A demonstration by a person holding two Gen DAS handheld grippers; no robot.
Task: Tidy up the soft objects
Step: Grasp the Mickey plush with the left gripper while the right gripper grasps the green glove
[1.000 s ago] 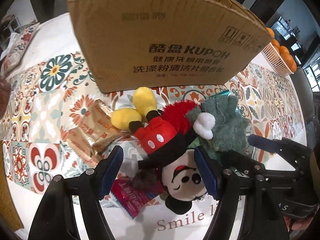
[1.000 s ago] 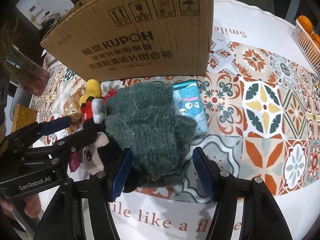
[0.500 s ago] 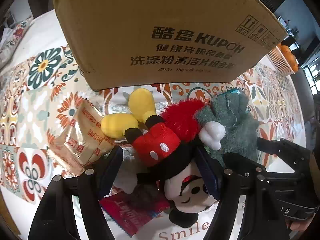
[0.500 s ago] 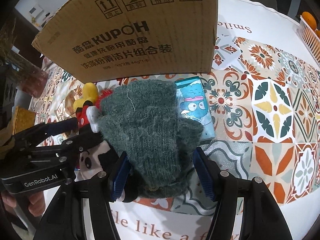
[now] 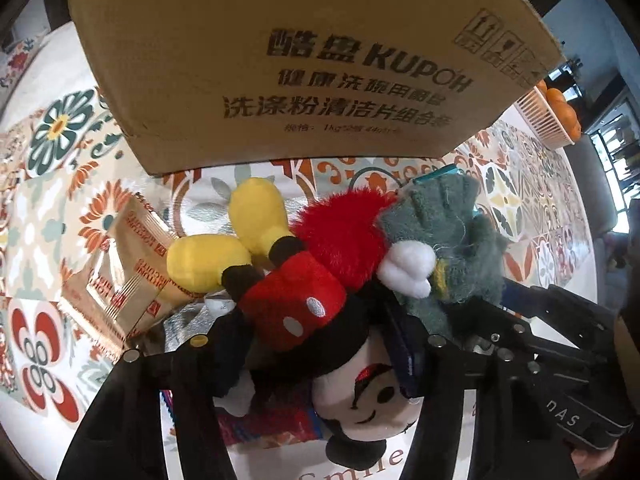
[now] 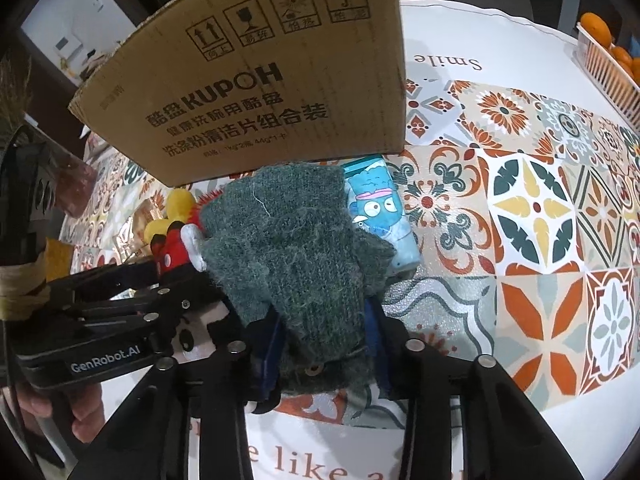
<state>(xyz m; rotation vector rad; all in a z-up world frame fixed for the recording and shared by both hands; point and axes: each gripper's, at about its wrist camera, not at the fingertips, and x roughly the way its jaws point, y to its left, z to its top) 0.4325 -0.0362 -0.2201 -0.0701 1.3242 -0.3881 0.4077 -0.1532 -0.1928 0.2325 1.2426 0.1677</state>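
The left claw (image 5: 316, 344) is clamped on the plush (image 5: 304, 312), a mouse doll in red shorts with yellow shoes, held head-down toward the camera with its feet pointing at the box (image 5: 304, 60). The right claw (image 6: 324, 344) is clamped on the cuff end of the glove (image 6: 292, 256), a dark green knitted one whose finger end reaches toward the box. Plush and glove touch side by side: the plush's white hand rests against the glove. Both sit just in front of the box's printed wall, near the middle of the tabletop (image 6: 532, 208), which carries a patterned tile cloth.

A fuzzy red thing (image 5: 344, 232) lies between the plush's legs and the glove; what it is cannot be told. Gold snack packets (image 5: 116, 284) lie on the cloth just left of the plush's shoes. A red wrapper (image 5: 264, 428) lies under the plush's head. A blue cartoon pack (image 6: 380, 216) lies just right of the glove, partly under it. A basket of oranges (image 6: 604, 56) stands at the far right edge.
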